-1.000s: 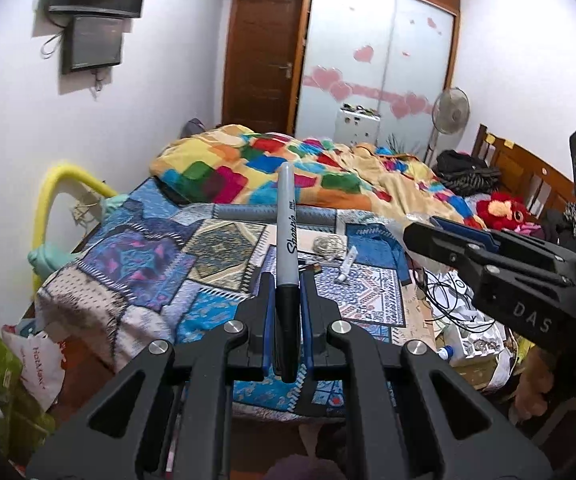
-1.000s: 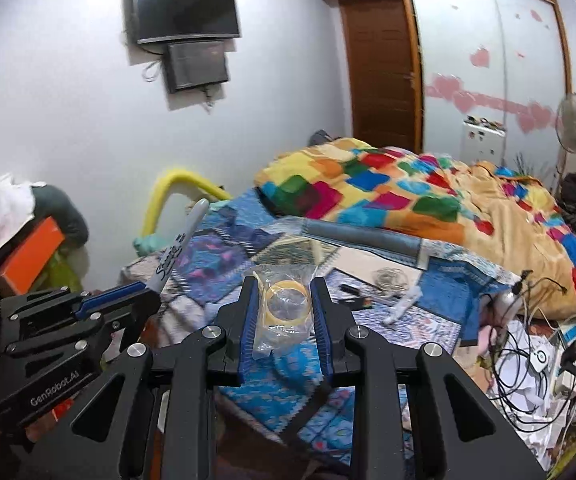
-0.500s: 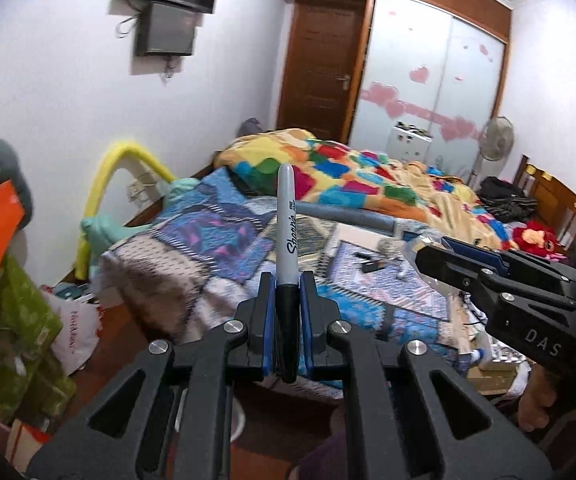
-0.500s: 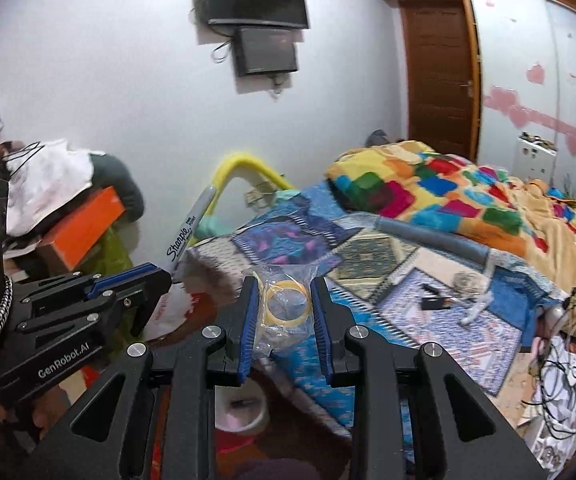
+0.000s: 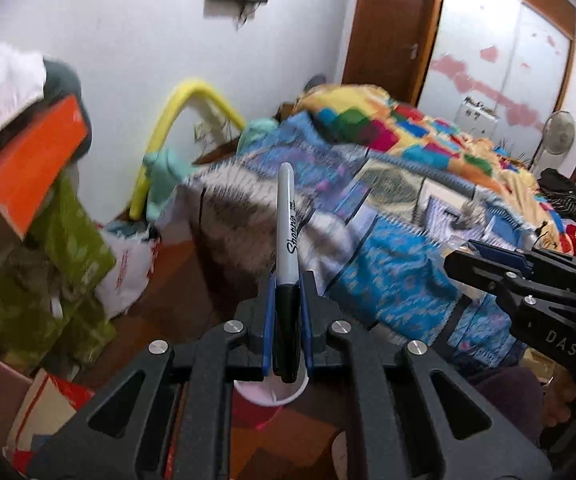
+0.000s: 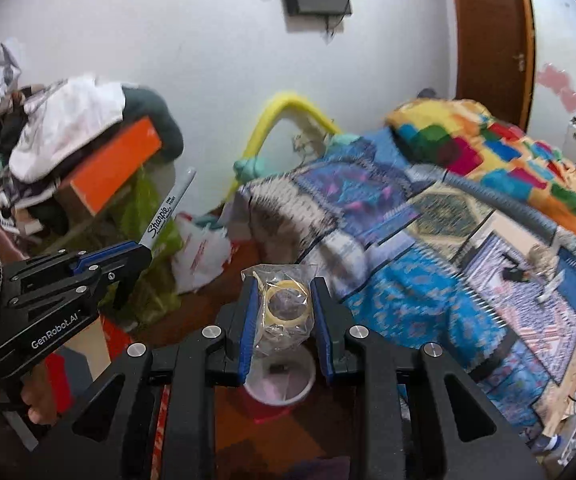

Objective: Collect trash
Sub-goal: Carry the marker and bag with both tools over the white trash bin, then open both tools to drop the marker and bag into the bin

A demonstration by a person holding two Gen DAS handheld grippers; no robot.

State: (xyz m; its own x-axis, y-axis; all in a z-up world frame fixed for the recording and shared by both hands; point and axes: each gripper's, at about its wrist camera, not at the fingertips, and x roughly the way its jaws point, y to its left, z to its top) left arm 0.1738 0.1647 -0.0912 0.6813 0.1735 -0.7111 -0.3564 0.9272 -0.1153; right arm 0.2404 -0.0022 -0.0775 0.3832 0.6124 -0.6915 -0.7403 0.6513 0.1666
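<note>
Transport step: left claw (image 5: 287,316) clenched on marker (image 5: 287,240), right claw (image 6: 283,312) grasping bagged tape roll (image 6: 287,304); next, releasing both above bin (image 6: 280,380).

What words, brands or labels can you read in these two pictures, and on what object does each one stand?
"Sharpie": on the marker clamped in the left gripper.
"FINE POINT": small print on the same marker.
"GenRobot.AI": on the left gripper's body, right wrist view.
"DAS": on the right gripper, left wrist view.
Red print on the white plastic bag: too blurred to read.
</note>
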